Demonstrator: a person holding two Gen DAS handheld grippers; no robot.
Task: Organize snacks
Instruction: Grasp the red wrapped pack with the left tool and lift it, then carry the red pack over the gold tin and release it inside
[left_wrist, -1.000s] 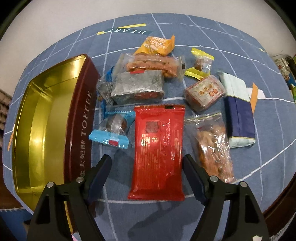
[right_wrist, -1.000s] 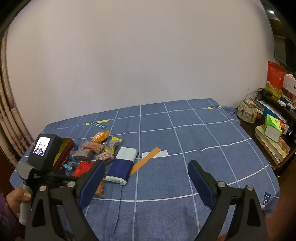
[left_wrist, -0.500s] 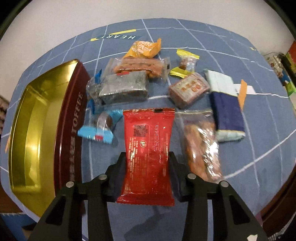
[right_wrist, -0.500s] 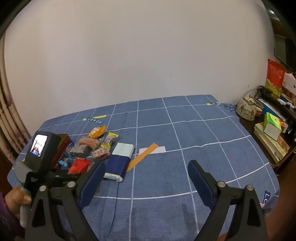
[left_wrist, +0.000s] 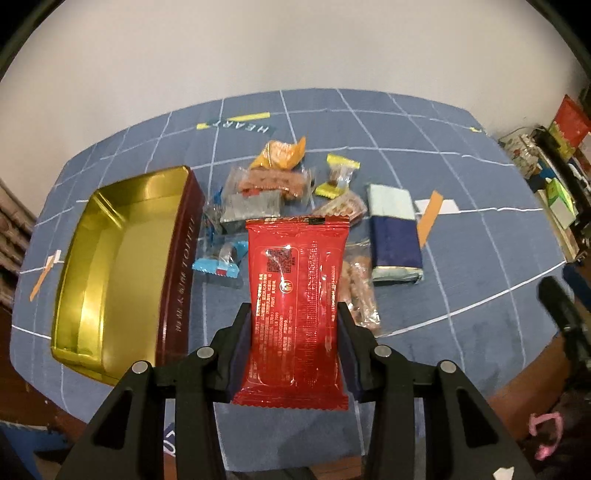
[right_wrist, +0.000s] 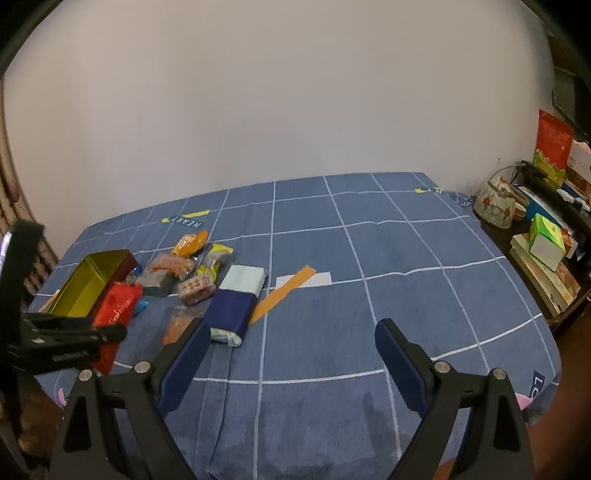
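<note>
One red packet (left_wrist: 297, 295) in the jaws, eight snacks (left_wrist: 258, 205) on the cloth (left_wrist: 461, 258), one tin (left_wrist: 110, 266).

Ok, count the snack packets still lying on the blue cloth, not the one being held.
8, all right of the toffee tin: orange, sausage, yellow candy, grey, blue candy, red-brown biscuit, clear cracker bag, navy-and-mint pack. Others may hide behind the red packet.

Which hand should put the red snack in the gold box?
Probably left. Its tongs already pinch the red packet, with the empty gold tin right beside it. The right tongs are open, over bare cloth.
</note>
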